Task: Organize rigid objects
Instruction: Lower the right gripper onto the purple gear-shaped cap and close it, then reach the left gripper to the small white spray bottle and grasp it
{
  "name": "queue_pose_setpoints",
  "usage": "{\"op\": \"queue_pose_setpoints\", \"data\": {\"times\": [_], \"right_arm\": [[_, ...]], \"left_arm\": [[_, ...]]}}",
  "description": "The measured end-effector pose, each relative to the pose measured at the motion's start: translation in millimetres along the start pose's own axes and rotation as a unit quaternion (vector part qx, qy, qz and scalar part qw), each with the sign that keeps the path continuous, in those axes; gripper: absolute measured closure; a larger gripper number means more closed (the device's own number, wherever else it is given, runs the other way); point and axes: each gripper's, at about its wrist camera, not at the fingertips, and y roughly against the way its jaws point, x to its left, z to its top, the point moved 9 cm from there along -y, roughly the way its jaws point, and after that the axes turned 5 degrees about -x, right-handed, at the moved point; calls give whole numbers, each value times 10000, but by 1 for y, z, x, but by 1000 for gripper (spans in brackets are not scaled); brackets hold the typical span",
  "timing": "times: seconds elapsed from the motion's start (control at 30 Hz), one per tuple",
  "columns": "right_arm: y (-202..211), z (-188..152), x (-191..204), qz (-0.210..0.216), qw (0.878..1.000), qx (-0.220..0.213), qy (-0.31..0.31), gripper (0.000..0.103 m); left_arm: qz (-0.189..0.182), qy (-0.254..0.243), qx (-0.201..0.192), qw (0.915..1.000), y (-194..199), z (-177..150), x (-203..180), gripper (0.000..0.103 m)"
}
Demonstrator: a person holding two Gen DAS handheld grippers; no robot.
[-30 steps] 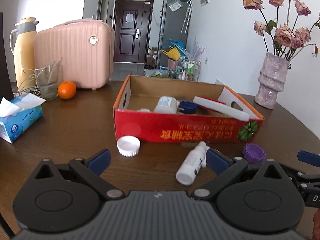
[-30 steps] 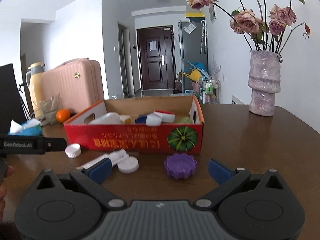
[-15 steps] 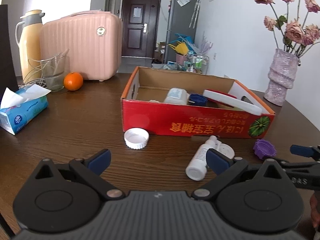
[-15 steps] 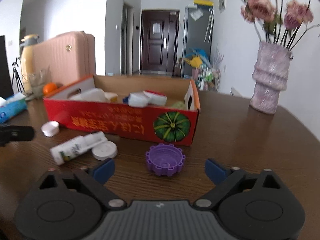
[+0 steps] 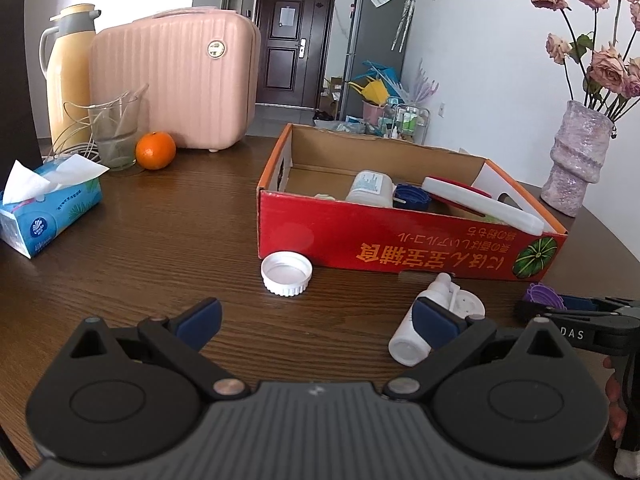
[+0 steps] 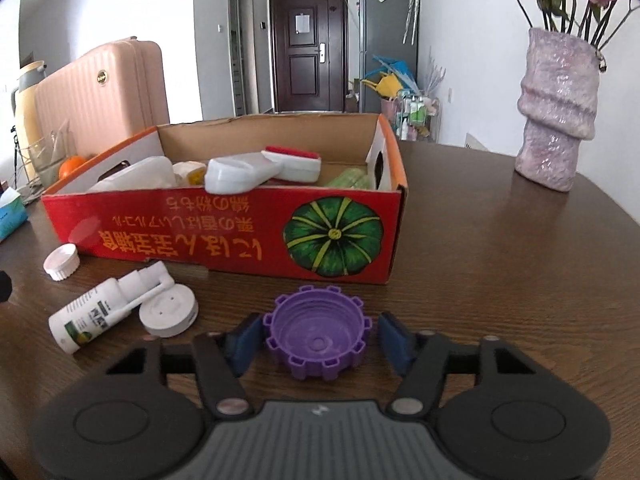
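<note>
Worktop [image 6: 500, 264] carrying red box [image 6: 224, 224] | purple cap [image 6: 318, 334] lying before box, between closing right tool [image 6: 320, 340] pads, not yet pressed | left tool [image 5: 316, 316] standing wide, empty | step: grasping cap; next: lifting into box.

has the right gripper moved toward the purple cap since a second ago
Yes. The right gripper has advanced toward the red box; its closing jaws now flank the purple cap.
</note>
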Motion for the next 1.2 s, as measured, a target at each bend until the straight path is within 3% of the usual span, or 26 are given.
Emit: {"op": "queue_pose_setpoints", "data": {"times": [0.2, 0.7, 1.2], "right_arm": [[5, 1, 3, -26, 9999, -122, 102, 50], [81, 20, 2, 98, 9917, -1201, -443, 49], [100, 15, 8, 293, 9889, -1321, -622, 49]], "left_arm": [[10, -34, -6, 10000, 0, 0, -1, 0], [-233, -219, 176, 9993, -12, -3, -24, 0], [-353, -881, 372, 9948, -40, -15, -71, 1]]}}
